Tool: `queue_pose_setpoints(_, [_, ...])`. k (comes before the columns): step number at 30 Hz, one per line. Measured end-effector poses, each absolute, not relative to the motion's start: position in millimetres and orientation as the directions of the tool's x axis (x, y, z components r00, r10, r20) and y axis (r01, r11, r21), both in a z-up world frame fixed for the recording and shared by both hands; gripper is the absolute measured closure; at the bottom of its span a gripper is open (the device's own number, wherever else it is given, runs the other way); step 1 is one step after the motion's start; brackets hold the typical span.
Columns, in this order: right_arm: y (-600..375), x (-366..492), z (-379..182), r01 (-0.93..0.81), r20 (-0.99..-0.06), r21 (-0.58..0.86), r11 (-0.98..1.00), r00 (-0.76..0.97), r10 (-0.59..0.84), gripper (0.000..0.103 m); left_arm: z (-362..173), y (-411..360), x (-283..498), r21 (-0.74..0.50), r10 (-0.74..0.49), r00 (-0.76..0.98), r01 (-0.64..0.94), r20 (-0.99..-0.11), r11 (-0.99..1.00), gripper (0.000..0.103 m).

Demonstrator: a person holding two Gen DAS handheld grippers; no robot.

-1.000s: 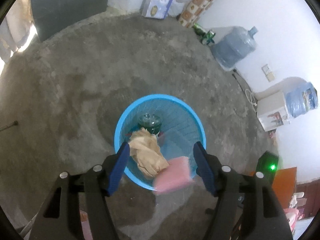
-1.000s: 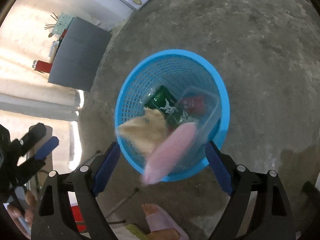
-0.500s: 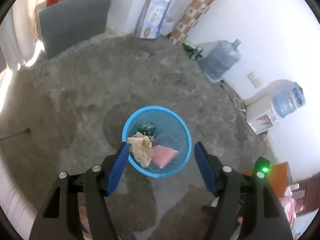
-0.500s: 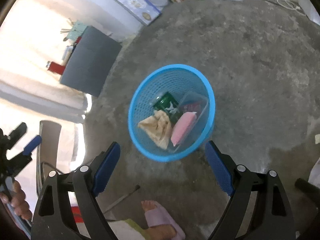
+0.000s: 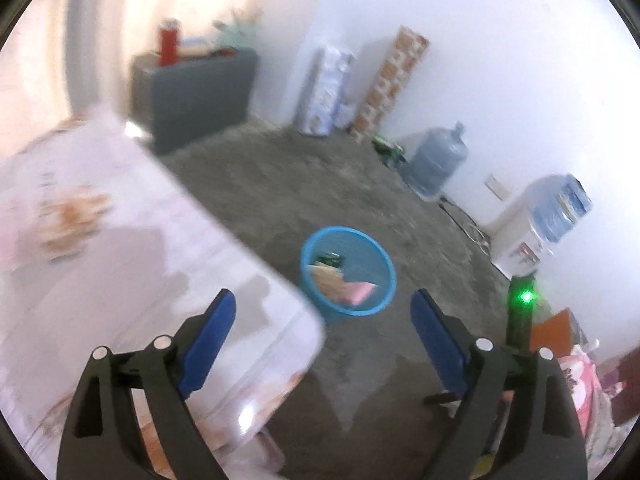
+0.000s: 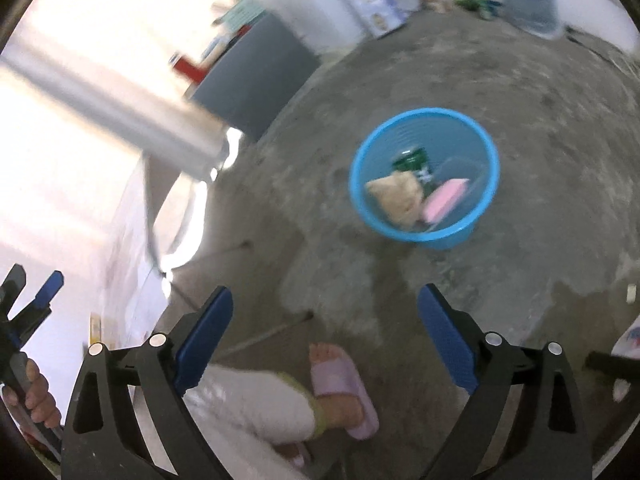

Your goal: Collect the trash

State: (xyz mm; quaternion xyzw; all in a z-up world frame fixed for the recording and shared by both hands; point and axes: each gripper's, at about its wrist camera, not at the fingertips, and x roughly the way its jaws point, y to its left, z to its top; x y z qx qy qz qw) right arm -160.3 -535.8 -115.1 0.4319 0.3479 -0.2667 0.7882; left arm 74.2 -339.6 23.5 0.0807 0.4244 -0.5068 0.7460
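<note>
A blue mesh trash basket (image 5: 385,297) stands on the grey concrete floor; it also shows in the right wrist view (image 6: 478,224). Inside lie a crumpled brown paper (image 6: 398,196), a pink sponge (image 6: 444,196), a green can (image 6: 412,160) and a clear plastic tub (image 6: 460,166). My left gripper (image 5: 322,330) is open and empty, raised well back from the basket. My right gripper (image 6: 324,326) is open and empty, also high above the floor. The left gripper (image 6: 30,300) shows at the left edge of the right wrist view.
A table with a pale patterned cloth (image 5: 120,260) fills the left of the left wrist view. A person's foot in a purple slipper (image 6: 344,388) stands below the right gripper. A dark cabinet (image 5: 192,96), water jugs (image 5: 438,160) and a dispenser (image 5: 524,228) line the walls.
Both grippers have lifted up and back from the basket, which now looks smaller and farther. The pink sponge has dropped and rests inside. The table has come into view.
</note>
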Motion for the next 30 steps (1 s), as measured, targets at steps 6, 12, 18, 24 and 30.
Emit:
queue_pose_setpoints(6, [-507,-105,-81,0.623,-0.767,0.472,0.624,0.639,-0.057,0.012,20,-215,94,-0.253,-0.627,0.347,0.699,-0.698,0.669,0.011])
queue_pose_setpoints(12, [-463,-19,-39,0.448,-0.751,0.43,0.784,0.66,0.035,0.008,4,-116,117,-0.253,-0.533,0.457,0.541,-0.712,0.802,0.011])
queue_pose_setpoints(18, [-405,76,-14,0.266,-0.758,0.402,0.876,0.634,0.155,0.008,3,-42,141,-0.25,-0.465,0.554,0.421,-0.691,0.872,0.011])
queue_pose_setpoints(24, [-353,167,-12,0.157,-0.786,0.411,0.898,0.561,0.261,0.008,5,-13,182,-0.258,-0.433,0.595,0.359,-0.677,0.897,0.011])
queue_pose_setpoints(30, [-318,255,-25,0.146,-0.835,0.382,0.912,0.477,0.274,0.008,0,-5,228,-0.282,-0.443,0.589,0.349,-0.676,0.894,0.011])
